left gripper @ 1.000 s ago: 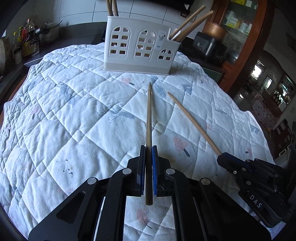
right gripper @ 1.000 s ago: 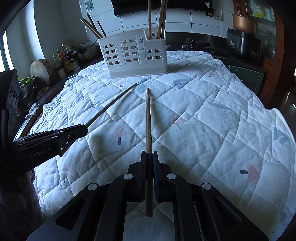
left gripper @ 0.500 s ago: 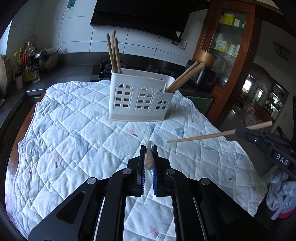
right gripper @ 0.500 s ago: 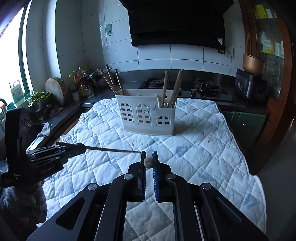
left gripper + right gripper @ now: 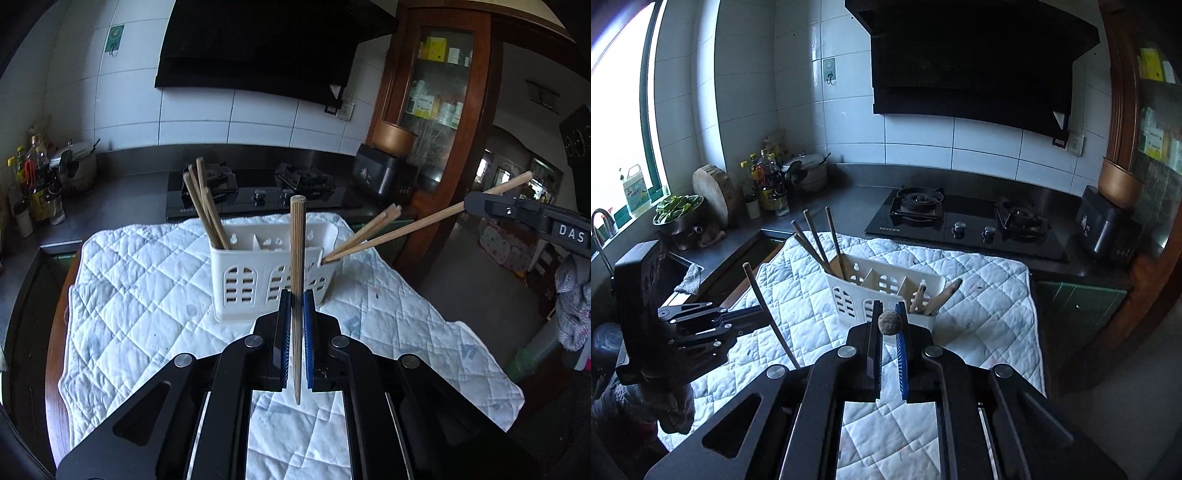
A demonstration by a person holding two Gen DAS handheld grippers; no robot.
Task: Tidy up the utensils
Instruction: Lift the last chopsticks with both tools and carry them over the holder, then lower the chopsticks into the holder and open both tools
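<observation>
**Both claws clamped on chopsticks above the white caddy**

Left wrist view: left gripper (image 5: 296,334) pinched tight on an upright chopstick (image 5: 297,280), blunt end up, thin tip hanging just below the blue pads (image 5: 283,339). Straight ahead of the claw, on the quilted cloth (image 5: 140,295), a white utensil caddy (image 5: 273,280) with arched cut-outs. In its compartment on the claw's left, three leaning sticks (image 5: 205,206). In the small compartment on the claw's right, two more sticks (image 5: 369,230) slanting outward. Far right and higher than the claw, right gripper (image 5: 480,205) closed on a slanted chopstick (image 5: 413,229), lower tip at or inside that right compartment's rim; cannot tell which. Middle compartment's contents hidden behind the held stick.

Right wrist view: right gripper (image 5: 889,332) nipping a chopstick seen end-on (image 5: 889,323), only the round butt showing between the pads. Just beyond the claw, the caddy (image 5: 886,291): three sticks (image 5: 820,240) in the left end, two short stubs (image 5: 934,295) in the right end, middle bay showing none. To the claw's left, left gripper (image 5: 764,317) shut on its tilted stick (image 5: 768,317), over the cloth (image 5: 979,295).
</observation>
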